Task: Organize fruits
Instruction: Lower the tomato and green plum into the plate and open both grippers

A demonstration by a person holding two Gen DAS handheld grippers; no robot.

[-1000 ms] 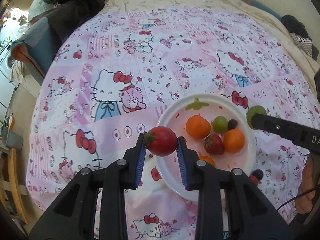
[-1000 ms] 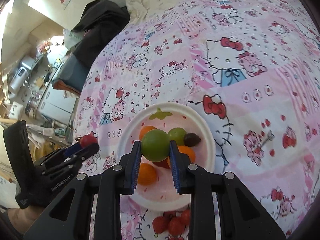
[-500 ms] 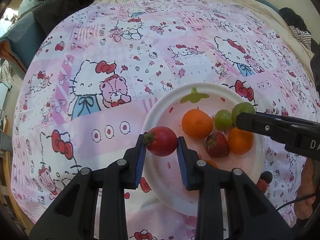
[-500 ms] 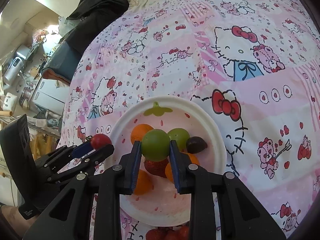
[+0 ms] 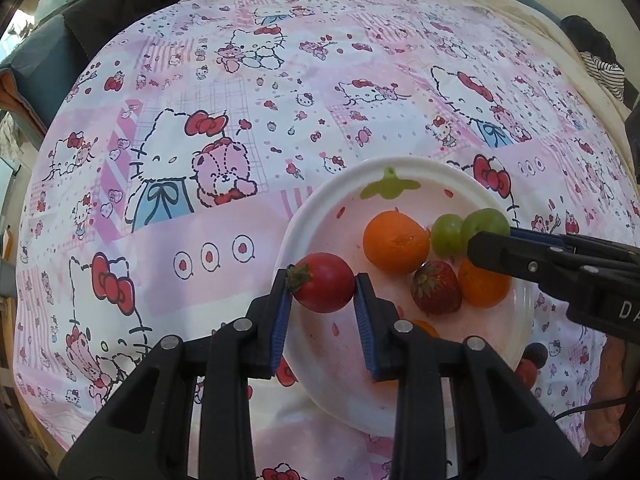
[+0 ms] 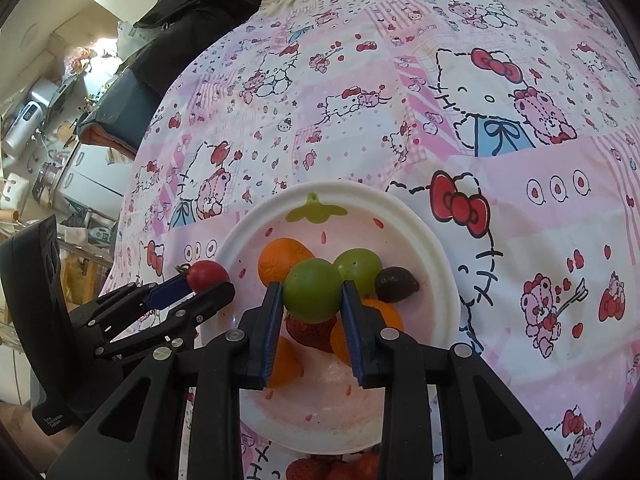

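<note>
My left gripper (image 5: 322, 289) is shut on a red tomato (image 5: 325, 287) and holds it over the left rim of the white strawberry-print plate (image 5: 332, 192). My right gripper (image 6: 312, 295) is shut on a green lime (image 6: 313, 289) above the plate's (image 6: 436, 248) middle. On the plate lie an orange (image 5: 395, 241), a green grape (image 5: 446, 234), a strawberry (image 5: 436, 288), a second orange (image 5: 482, 288) and a dark plum (image 6: 397, 283). The left gripper with the tomato (image 6: 206, 275) shows in the right wrist view.
The plate sits on a pink Hello Kitty bedsheet (image 5: 200, 140). Loose strawberries (image 6: 332, 468) lie just off the plate's near edge. Dark clothing (image 6: 196, 4) is piled at the bed's far left edge, with cluttered furniture (image 6: 40, 120) beyond.
Both grippers moved in over the plate with their fruit still held. The left one went from beside the rim to over it; the right one moved lower toward the fruit pile.
</note>
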